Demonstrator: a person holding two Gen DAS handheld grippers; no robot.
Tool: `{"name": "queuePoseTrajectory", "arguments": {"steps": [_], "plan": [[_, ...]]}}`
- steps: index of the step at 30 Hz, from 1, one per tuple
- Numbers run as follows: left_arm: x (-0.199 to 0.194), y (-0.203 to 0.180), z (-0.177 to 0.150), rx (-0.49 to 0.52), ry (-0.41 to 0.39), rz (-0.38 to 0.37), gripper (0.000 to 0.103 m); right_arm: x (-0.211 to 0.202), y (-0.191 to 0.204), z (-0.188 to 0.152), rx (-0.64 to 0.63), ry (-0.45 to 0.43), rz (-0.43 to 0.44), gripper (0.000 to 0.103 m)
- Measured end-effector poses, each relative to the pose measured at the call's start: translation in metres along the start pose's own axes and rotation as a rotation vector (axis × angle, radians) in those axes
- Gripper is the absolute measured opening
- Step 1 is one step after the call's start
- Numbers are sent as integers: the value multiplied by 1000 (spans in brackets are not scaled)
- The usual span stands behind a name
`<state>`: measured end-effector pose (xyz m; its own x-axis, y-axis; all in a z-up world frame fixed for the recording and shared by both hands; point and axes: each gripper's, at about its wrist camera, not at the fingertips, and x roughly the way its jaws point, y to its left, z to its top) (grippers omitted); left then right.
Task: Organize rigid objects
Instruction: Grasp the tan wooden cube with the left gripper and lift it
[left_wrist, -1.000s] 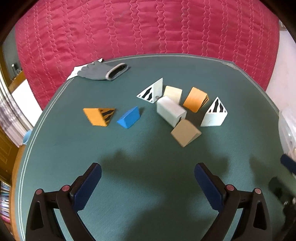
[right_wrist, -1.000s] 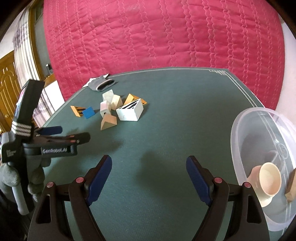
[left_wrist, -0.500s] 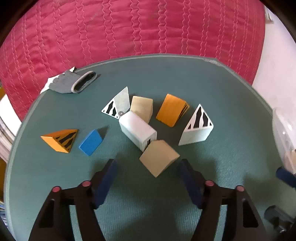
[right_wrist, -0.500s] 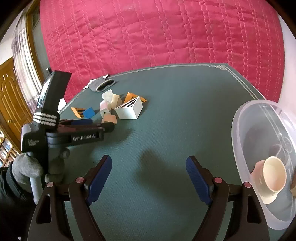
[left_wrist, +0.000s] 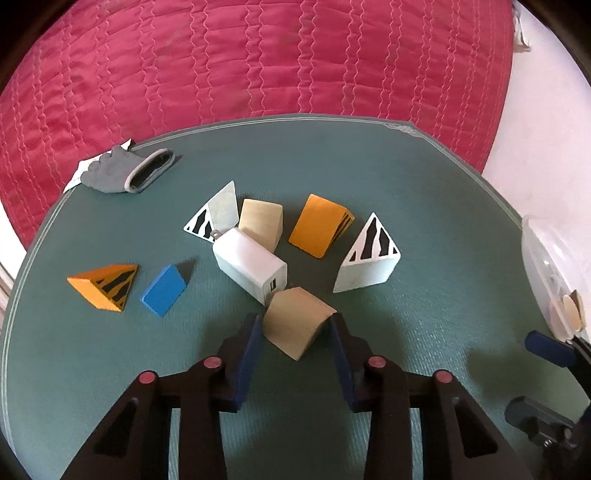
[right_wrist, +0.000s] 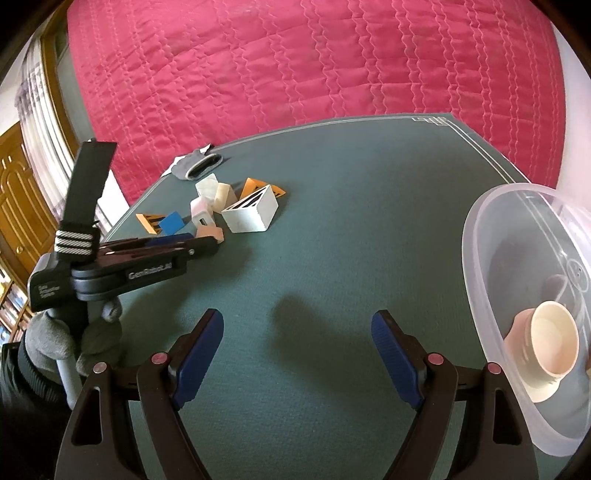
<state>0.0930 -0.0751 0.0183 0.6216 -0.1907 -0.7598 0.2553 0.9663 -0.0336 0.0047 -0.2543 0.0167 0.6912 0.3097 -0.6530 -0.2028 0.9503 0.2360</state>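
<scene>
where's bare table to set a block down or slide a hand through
Free: green felt table between the white striped wedge and the clear plastic tub. Crowded: the block cluster around the white USB charger, where the left gripper grips the tan wooden wedge.

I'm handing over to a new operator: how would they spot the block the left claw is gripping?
On the green table, find the cluster of small blocks in front of the red quilt. At its near edge, just past the white charger, a plain tan wedge sits between the pads of the left claw. Unlike its neighbours, it is unstriped bare wood.
</scene>
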Motion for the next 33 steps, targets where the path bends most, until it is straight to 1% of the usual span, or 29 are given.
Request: {"name": "queuePoseTrajectory", "arguments": {"steps": [1, 2, 7, 10, 11, 12, 13, 15, 18, 24, 26, 28, 33], "plan": [[-1, 1, -2, -6, 7, -6, 30, 0, 0, 0, 1, 1, 0, 83], [-2, 1, -4, -10, 9, -9, 29, 0, 0, 0, 1, 1, 0, 83], [-10, 0, -14, -16, 7, -3, 29, 1, 0, 0, 2, 1, 0, 83], [-8, 1, -12, -22, 0, 21, 30, 1, 1, 0, 2, 0, 0, 83], [-7, 1, -11, -24, 4, 18, 32, 1, 1, 0, 2, -1, 1, 83], [-7, 2, -10, -25, 2, 18, 38, 1, 1, 0, 2, 0, 1, 83], [-6, 2, -8, -24, 0, 22, 47, 1, 0, 0, 3, 2, 2, 83], [-4, 2, -5, -20, -4, 31, 54, 0, 1, 0, 4, 1, 3, 83], [2, 2, 1, -11, 4, 41, 54, 0, 1, -1, 4, 1, 3, 83], [11, -4, 8, 38, 15, 25, 54, 1, 2, -1, 13, 6, 14, 83], [12, -6, 9, 46, 15, 16, 52, 1, 3, -1, 16, 7, 15, 83], [10, -9, 7, 65, 11, 8, 44, 1, 2, -1, 18, 6, 15, 83], [4, -17, -1, 90, 9, -11, 43, 1, 1, -1, 23, 8, 16, 83]]}}
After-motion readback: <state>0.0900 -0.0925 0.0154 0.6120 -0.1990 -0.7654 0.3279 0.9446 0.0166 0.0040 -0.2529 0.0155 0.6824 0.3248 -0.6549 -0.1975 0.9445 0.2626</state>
